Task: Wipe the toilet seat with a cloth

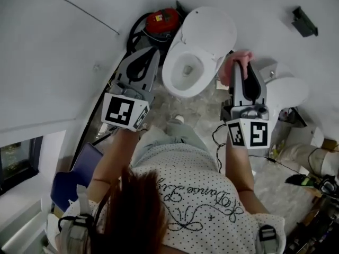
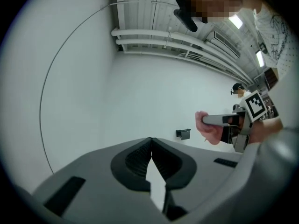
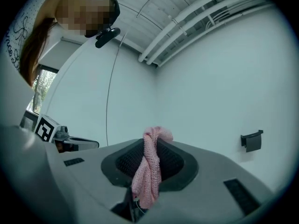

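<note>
Though half-hidden, cloth [image 1: 228,72] in right gripper [image 3: 150,143].

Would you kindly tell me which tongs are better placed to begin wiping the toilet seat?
Right. The right tongs are shut on the pink cloth, close beside the toilet seat; the left tongs are shut on nothing.

Light: bright, even, cool white, from ceiling strip lights [image 2: 236,21] | Shadows: few, soft-edged | Distortion: both gripper views fisheye, pipes [image 2: 154,34] bowed, corners black | Focus: cloth [image 3: 148,171] crisp, hair [image 1: 137,210] nearest the head camera blurred
</note>
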`<state>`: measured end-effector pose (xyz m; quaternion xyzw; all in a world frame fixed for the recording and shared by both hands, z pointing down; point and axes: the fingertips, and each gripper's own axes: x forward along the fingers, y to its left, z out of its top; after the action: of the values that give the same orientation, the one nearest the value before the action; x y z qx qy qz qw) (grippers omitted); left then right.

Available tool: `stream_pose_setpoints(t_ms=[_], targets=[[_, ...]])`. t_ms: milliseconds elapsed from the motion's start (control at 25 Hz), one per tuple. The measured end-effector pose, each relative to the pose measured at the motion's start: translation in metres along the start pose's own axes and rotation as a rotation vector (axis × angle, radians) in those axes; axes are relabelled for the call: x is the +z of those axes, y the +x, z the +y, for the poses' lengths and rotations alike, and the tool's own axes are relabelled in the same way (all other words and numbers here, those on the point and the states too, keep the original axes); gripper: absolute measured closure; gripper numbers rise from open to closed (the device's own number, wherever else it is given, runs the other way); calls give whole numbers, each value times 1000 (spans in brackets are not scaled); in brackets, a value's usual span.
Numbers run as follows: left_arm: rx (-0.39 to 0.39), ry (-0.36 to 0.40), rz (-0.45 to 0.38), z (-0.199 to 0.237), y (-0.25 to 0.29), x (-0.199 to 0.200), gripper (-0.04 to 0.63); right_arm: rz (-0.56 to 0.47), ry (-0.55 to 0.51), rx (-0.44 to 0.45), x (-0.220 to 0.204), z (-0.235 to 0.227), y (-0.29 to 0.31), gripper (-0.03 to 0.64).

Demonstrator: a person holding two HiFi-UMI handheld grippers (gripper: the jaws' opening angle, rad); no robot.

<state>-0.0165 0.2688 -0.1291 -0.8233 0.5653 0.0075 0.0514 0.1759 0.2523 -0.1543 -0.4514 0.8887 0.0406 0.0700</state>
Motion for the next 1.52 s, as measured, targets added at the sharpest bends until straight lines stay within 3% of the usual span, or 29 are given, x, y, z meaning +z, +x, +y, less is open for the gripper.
stream_pose_setpoints(t_ms=[240,480,760,1200,1520], targets=[[35,21,10,13,12,9,595,-38,-13,16,19,-14,24,534],[-7,41,22,28,52,-7,595,-6,-1,-15,3,-30,50,538],[-157,9,5,61,119,-29,595,5,-19,-93,-17,-38,99,534],[-383,-39,64,177,217,-81,595,52,-20,-273,-72,-15,227,531],[-407,-97,142,196,264,-127,594,133,35,-359,-125,-40,248,531]])
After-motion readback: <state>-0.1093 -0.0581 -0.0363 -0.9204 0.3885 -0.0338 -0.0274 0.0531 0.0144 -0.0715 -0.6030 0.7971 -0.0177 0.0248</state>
